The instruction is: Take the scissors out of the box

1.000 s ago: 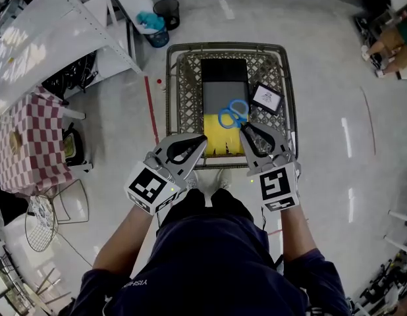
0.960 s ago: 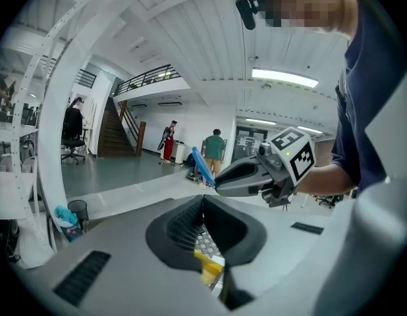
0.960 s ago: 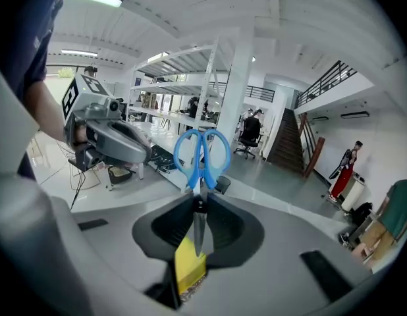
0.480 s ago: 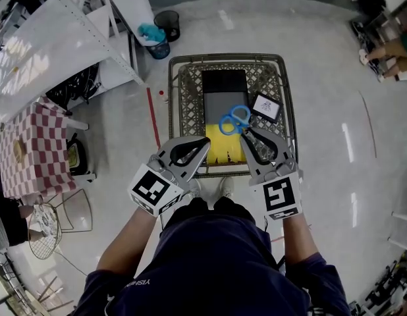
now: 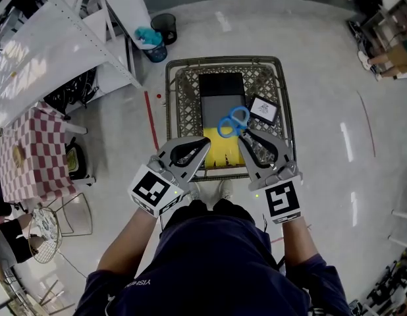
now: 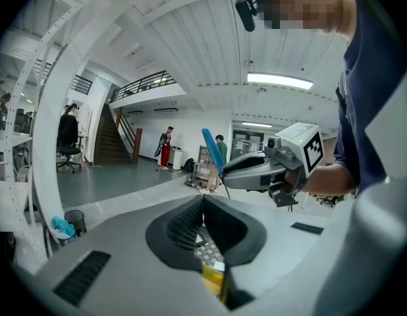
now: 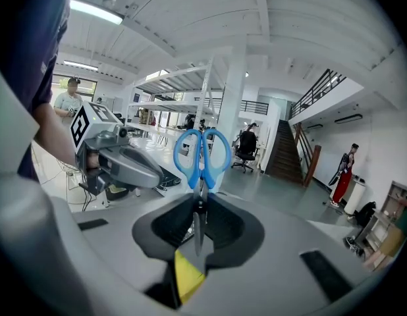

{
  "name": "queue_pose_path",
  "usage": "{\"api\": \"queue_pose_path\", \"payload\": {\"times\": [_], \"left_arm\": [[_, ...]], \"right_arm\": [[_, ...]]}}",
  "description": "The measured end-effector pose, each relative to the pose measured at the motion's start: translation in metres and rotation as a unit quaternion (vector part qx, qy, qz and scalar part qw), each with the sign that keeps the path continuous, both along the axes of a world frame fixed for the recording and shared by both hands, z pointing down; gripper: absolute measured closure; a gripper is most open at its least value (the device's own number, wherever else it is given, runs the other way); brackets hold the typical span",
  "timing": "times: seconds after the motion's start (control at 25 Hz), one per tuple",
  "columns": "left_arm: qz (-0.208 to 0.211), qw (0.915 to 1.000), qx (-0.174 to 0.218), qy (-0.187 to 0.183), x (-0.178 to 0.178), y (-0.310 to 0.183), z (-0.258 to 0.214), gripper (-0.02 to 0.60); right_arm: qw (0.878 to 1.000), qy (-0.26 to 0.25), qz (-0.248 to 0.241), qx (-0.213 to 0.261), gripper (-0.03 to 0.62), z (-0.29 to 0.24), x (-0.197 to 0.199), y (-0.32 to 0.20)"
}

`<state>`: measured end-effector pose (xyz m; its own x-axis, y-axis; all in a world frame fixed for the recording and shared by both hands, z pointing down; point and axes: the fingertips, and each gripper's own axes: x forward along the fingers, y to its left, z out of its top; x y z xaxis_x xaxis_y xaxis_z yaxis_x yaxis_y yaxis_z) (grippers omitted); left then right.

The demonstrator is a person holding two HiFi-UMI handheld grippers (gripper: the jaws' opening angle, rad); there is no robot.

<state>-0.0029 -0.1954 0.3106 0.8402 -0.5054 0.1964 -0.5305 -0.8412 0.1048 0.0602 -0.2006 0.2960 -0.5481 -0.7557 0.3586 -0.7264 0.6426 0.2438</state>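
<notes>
The right tongs (image 5: 243,133) pinch the scissors (image 5: 232,122) by their closed blades. The blue handle loops stick out past the tips. In the head view the scissors sit at centre frame, held over the yellow near end of the box (image 5: 221,97). The box lies in a wire basket (image 5: 184,91), with a small black-framed card (image 5: 263,110) just right of it. The left tongs (image 5: 203,142) are pressed together with nothing between them, lower left of the scissors, by the basket's near rim.
</notes>
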Motion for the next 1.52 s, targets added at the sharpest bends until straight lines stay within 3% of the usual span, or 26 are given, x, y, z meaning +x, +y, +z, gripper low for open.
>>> {"api": "queue_pose_path", "payload": {"times": [1.52], "left_arm": [[-0.008,0.9999,-0.006,0.002,0.0065,-0.0042,0.0033,0.557]], "right_arm": [[1.000,0.005,-0.010,-0.005,0.514,0.0014,0.0041,-0.0022]]}}
